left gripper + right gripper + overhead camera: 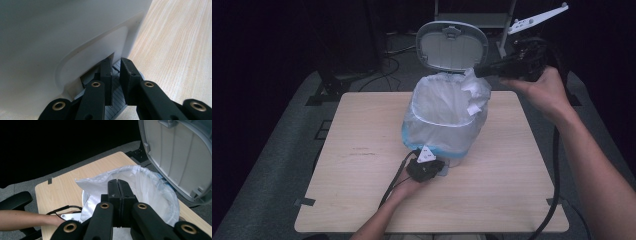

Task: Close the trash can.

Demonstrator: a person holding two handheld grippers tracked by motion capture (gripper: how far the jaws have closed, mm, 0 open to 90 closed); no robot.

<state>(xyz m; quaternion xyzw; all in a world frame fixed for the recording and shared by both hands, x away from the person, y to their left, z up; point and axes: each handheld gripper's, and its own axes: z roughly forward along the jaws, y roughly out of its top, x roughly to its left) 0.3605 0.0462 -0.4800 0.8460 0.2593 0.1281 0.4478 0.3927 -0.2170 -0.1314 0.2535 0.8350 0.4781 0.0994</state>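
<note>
On the table (362,150): 1 bin (443,115), 1 bag (150,187); right gripper (117,185) fingers pinching bag, left gripper (115,66) near-closed on the pedal (115,100).

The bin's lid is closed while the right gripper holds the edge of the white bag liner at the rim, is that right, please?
Not quite: the lid stands open, tilted up behind the bin, as the high view shows. The right gripper does hold the edge of the white bag liner at the rim.

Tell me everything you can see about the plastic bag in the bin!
The plastic bag is thin, see-through white and crinkly. It lines the small white bin on the table, its edge folded over the rim, with a bluish band low down. The lid stands open behind. The right hand-held gripper pinches a bunched corner, pulling it up.
</note>
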